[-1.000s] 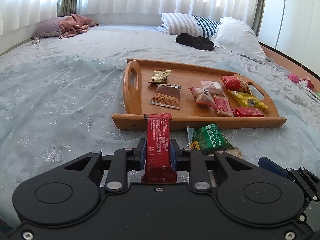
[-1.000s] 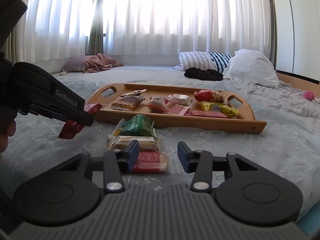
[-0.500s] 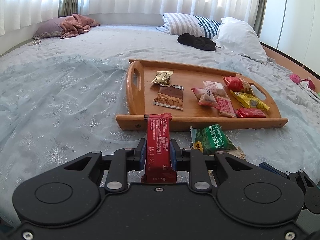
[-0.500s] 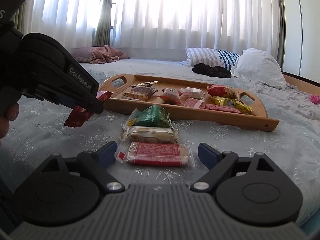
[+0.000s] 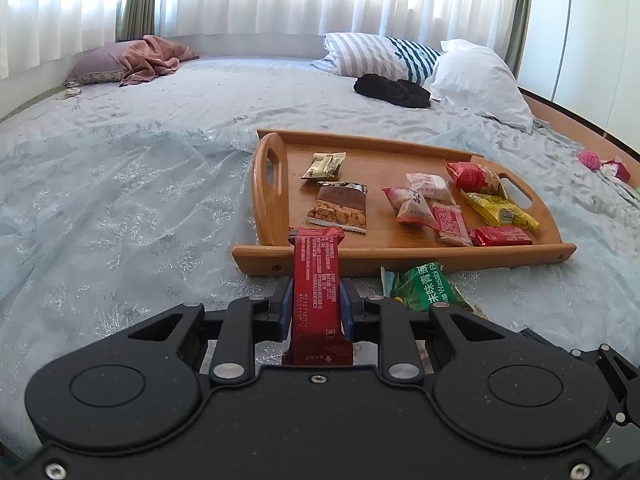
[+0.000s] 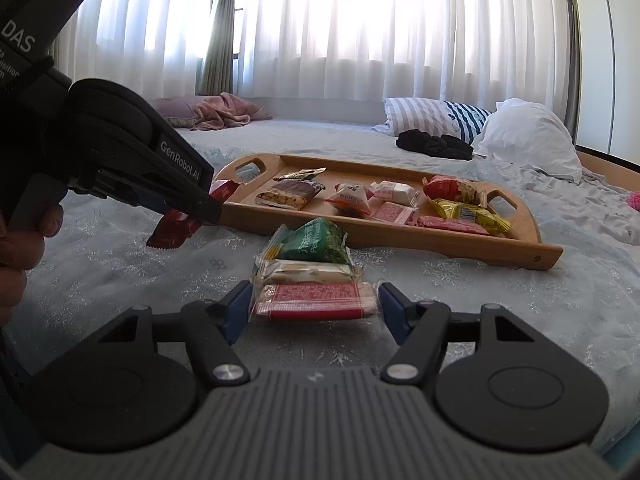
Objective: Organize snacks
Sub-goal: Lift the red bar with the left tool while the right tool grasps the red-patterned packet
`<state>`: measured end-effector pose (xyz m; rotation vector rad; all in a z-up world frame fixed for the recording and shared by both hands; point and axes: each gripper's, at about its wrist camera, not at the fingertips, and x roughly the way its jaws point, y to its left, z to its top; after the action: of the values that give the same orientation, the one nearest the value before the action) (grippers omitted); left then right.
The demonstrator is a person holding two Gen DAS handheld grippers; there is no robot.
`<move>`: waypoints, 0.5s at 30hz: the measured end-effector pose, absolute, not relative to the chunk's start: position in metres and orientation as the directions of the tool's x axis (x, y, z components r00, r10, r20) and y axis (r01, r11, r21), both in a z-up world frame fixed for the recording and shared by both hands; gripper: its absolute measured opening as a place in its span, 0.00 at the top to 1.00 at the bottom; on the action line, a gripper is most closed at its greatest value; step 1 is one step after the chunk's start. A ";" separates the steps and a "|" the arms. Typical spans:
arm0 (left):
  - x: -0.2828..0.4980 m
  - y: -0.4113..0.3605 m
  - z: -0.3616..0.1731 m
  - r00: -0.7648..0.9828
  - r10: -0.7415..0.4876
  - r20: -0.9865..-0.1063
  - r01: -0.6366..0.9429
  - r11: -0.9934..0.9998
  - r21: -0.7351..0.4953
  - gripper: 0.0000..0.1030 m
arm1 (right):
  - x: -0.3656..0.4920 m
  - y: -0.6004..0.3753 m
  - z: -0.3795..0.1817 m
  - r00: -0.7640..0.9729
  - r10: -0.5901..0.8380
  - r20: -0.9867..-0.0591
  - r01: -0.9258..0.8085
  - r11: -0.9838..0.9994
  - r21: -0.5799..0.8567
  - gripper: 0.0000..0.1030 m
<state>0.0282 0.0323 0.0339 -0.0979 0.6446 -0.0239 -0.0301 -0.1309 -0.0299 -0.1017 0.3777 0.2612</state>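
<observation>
Bedspread (image 6: 480, 304): right gripper (image 6: 314, 304) now straddles pink wafer packet (image 6: 316, 300), jaws wide, narrowing since; left gripper (image 5: 314, 306) keeps red bar (image 5: 316, 280) clamped near tray (image 5: 400, 254); grasp imminent

Three packets (image 6: 310, 272) lie on the bed (image 6: 500, 300) before the tray (image 6: 440, 246) (nearest between right tool (image 6: 314, 310) fingers).

Red snack bar (image 5: 316, 288), long and flat, lifted off the bedspread, near end toward the wooden tray (image 5: 400, 254). On the tray: gold packet (image 5: 324, 166), almond packet (image 5: 340, 208), several pink, red and yellow packets. On the bedspread beside the tray's near rim: green wasabi-pea bag (image 6: 316, 240), pale wafer packet (image 6: 304, 272), red-and-white biscuit packet (image 6: 316, 300), in a row.
</observation>
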 end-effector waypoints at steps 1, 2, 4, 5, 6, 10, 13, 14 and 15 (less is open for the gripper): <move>0.029 0.032 0.035 0.801 -0.054 -0.597 -0.007 0.995 -0.099 0.78 | -0.030 -0.132 -0.028 0.901 0.229 -0.369 -0.265 0.963 -0.050 0.33; 0.030 0.032 0.036 0.802 -0.056 -0.594 -0.005 0.995 -0.100 0.78 | -0.030 -0.134 -0.025 0.906 0.223 -0.361 -0.259 0.965 -0.052 0.33; 0.032 0.032 0.039 0.808 -0.058 -0.587 0.001 0.995 -0.098 0.78 | -0.028 -0.138 -0.020 0.915 0.212 -0.345 -0.245 0.968 -0.055 0.32; 0.034 0.032 0.041 0.811 -0.060 -0.583 0.004 0.995 -0.097 0.78 | -0.026 -0.140 -0.017 0.917 0.209 -0.339 -0.241 0.969 -0.055 0.32; 0.035 0.031 0.043 0.813 -0.063 -0.579 0.007 0.995 -0.098 0.78 | -0.024 -0.141 -0.015 0.919 0.207 -0.336 -0.238 0.970 -0.054 0.32; 0.046 0.031 0.053 0.825 -0.082 -0.559 0.025 0.994 -0.109 0.78 | -0.010 -0.150 -0.003 0.927 0.198 -0.318 -0.223 0.974 -0.046 0.32; 0.059 0.030 0.062 0.831 -0.088 -0.549 0.033 0.993 -0.109 0.78 | 0.006 -0.158 0.006 0.927 0.202 -0.315 -0.220 0.975 -0.022 0.32; 0.063 0.030 0.063 0.832 -0.092 -0.547 0.037 0.993 -0.110 0.78 | 0.012 -0.161 0.010 0.928 0.202 -0.315 -0.216 0.976 -0.013 0.32; 0.067 0.029 0.066 0.833 -0.097 -0.545 0.042 0.993 -0.112 0.78 | 0.018 -0.163 0.013 0.927 0.202 -0.315 -0.215 0.977 -0.007 0.32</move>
<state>0.0673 0.0293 0.0656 -0.0971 0.5826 -0.0740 0.0181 -0.1631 0.0127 -0.0416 0.3189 0.2136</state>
